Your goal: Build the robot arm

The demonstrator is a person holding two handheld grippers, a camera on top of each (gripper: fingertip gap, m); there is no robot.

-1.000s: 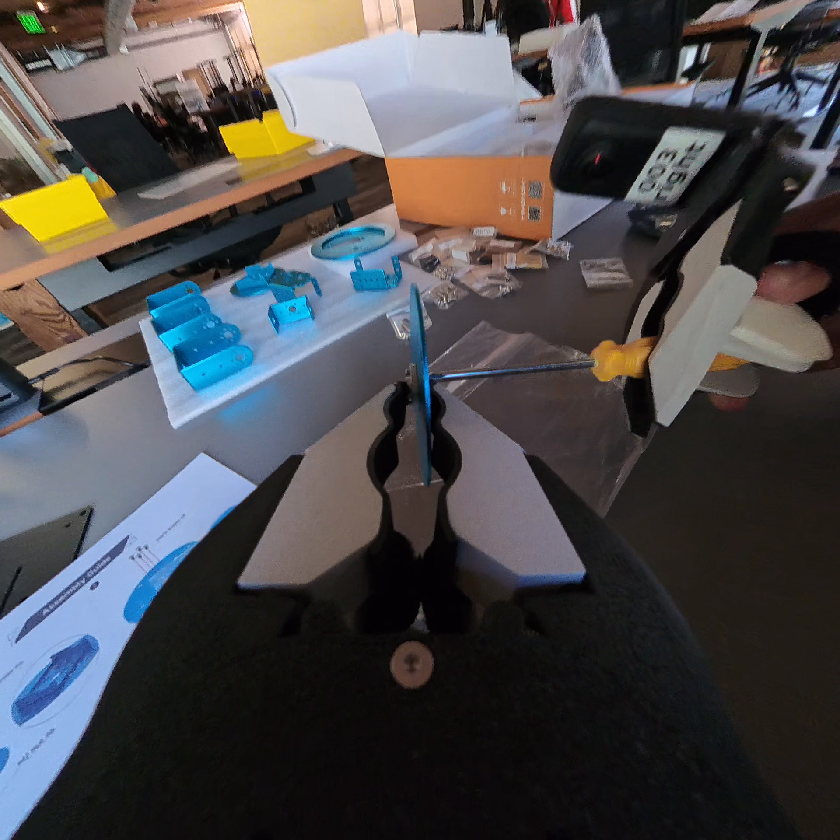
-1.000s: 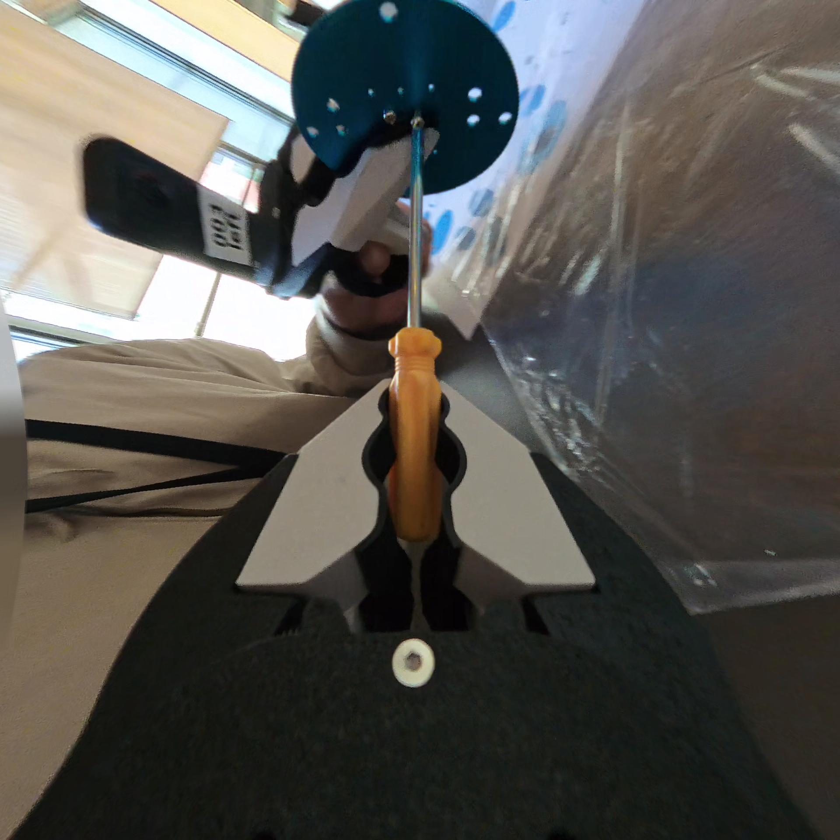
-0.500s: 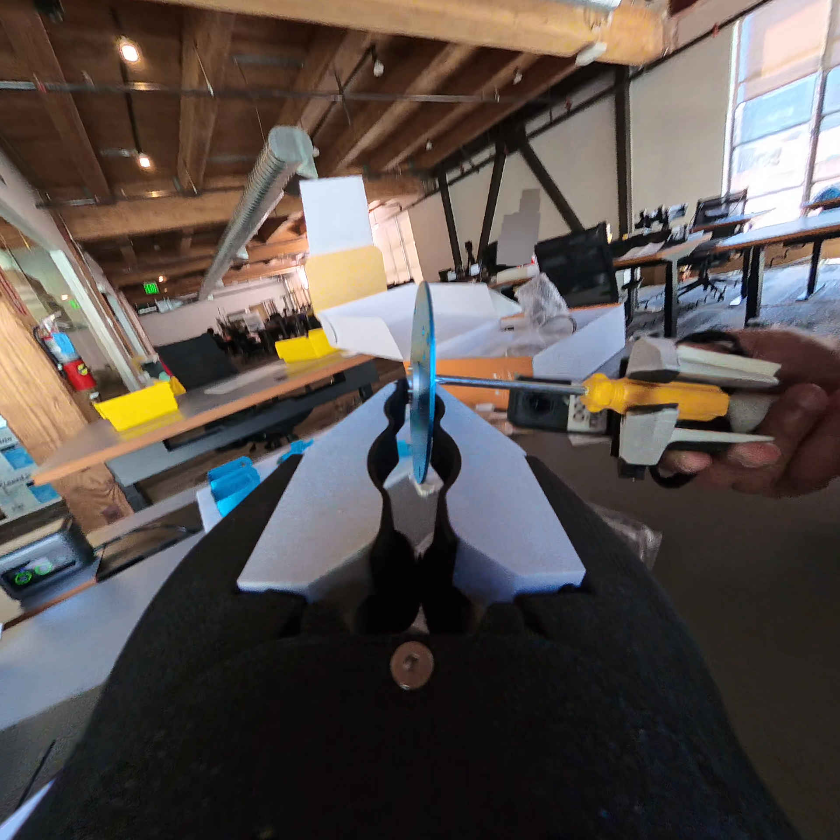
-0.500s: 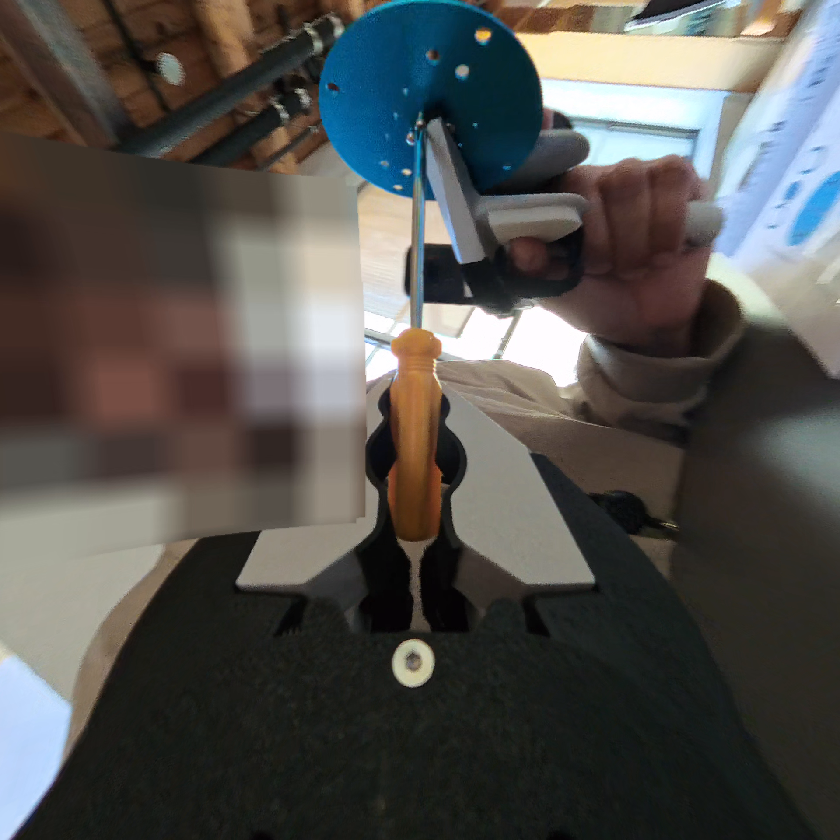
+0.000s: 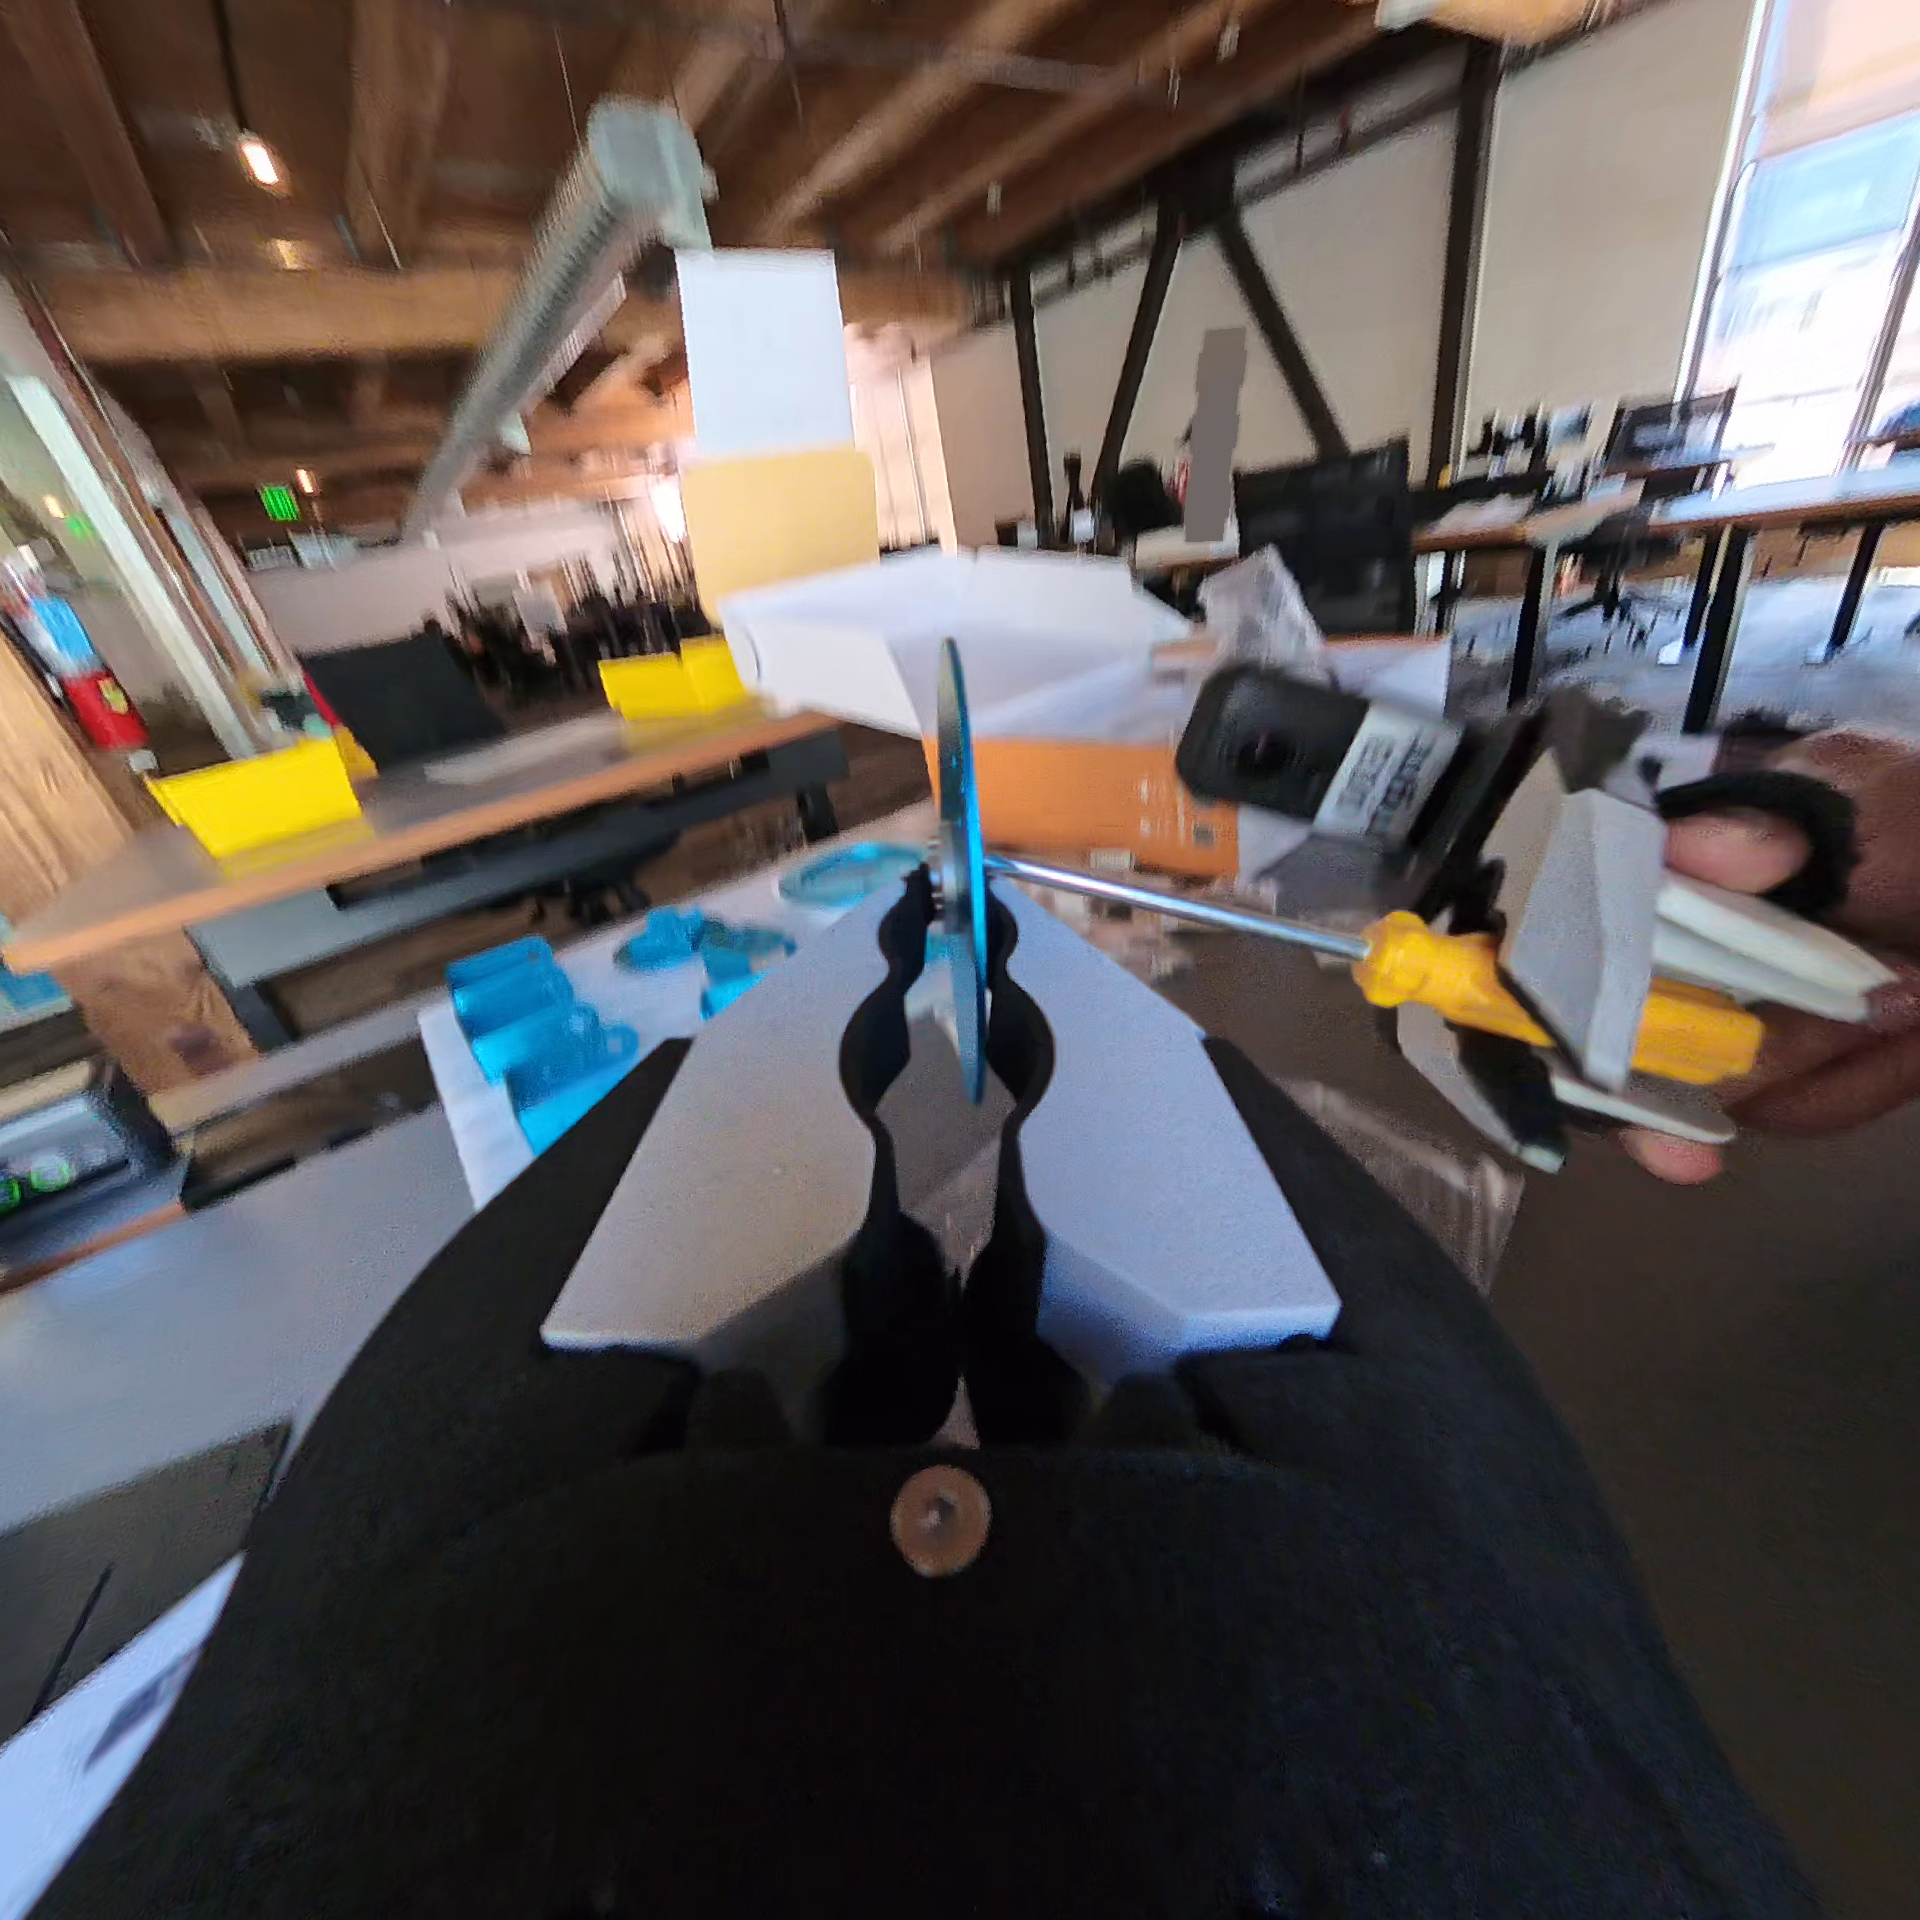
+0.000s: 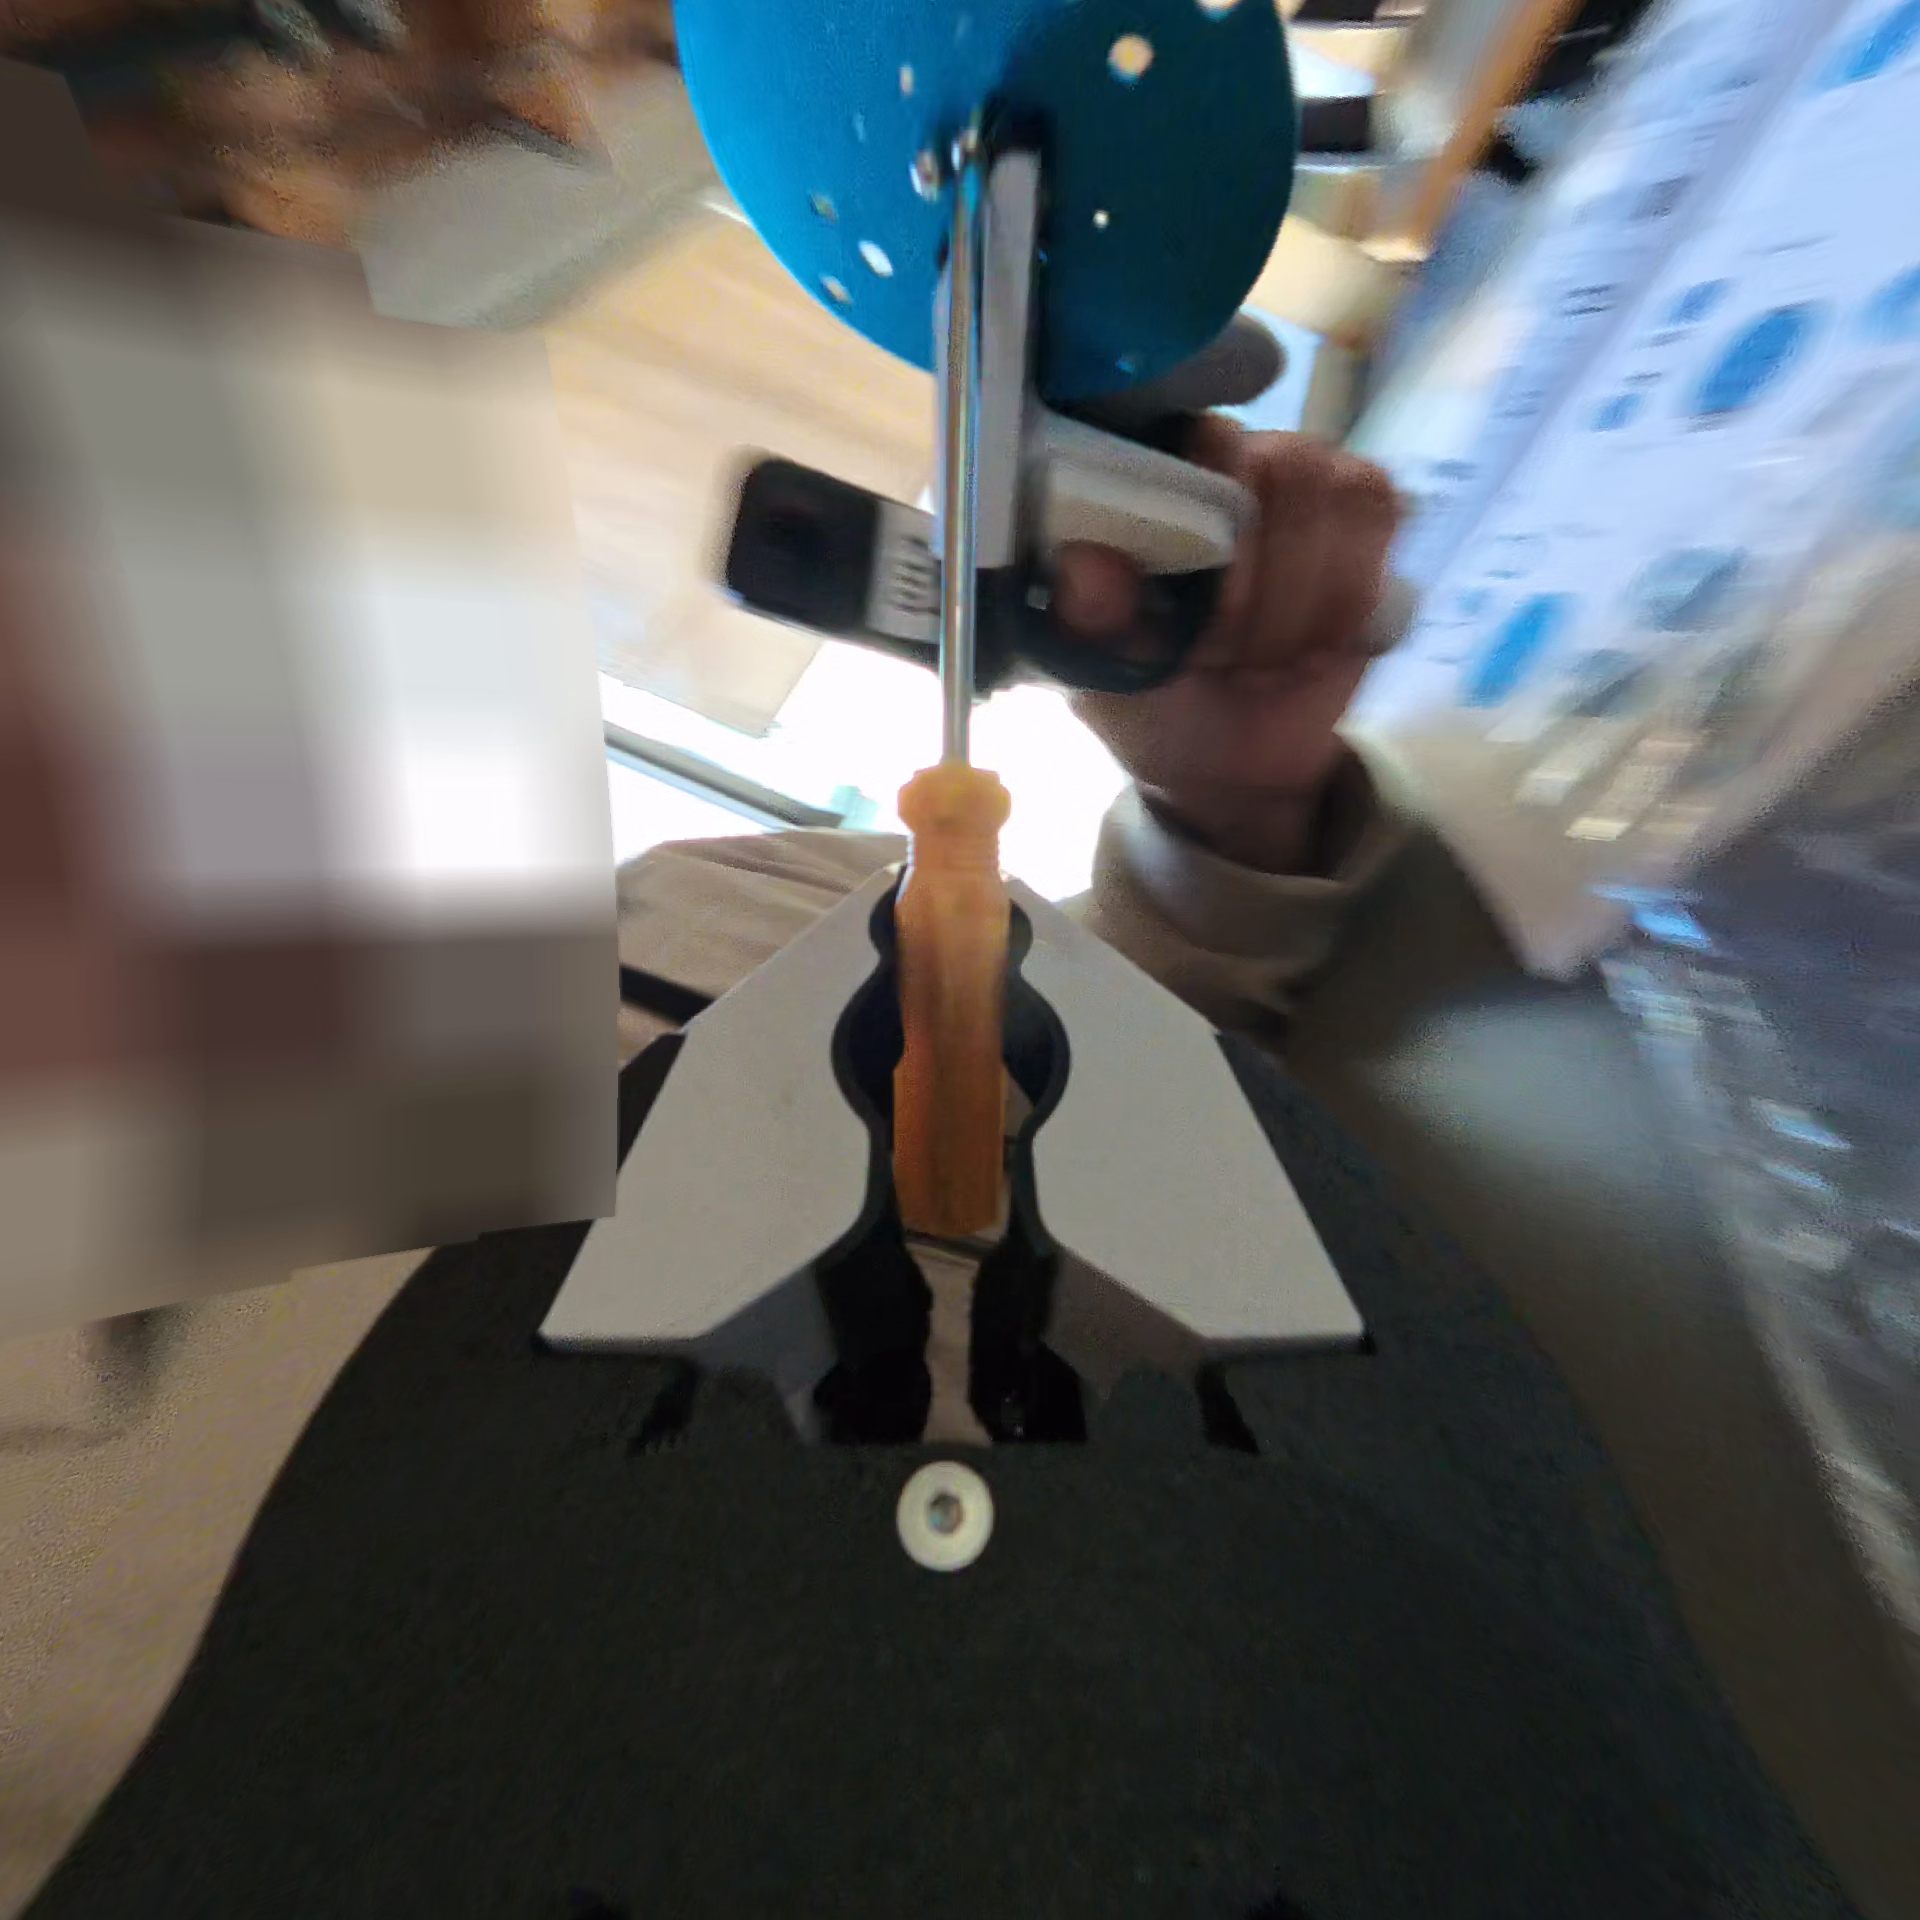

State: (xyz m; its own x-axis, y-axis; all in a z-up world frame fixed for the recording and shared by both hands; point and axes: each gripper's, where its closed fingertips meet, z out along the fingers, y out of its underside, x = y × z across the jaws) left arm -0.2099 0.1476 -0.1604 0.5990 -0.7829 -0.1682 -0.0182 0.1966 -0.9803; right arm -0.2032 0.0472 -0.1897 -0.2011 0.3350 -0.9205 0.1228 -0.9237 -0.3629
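The left gripper (image 5: 961, 914) is clamped on the rim of a blue disc (image 5: 961, 862), held edge-on and upright above a grey table (image 5: 187, 1340). The right gripper (image 6: 951, 935) is clamped on the orange handle of a screwdriver (image 6: 951, 1049), whose steel tip meets the disc near its middle. On the table lie blue brackets (image 5: 530, 1023) on a white sheet, a printed page (image 6: 1662, 416) and an open orange box (image 5: 1081, 800) (flaps raised). Beyond stand long desks with yellow bins (image 5: 260, 795) under timber ceiling beams; much is blurred.
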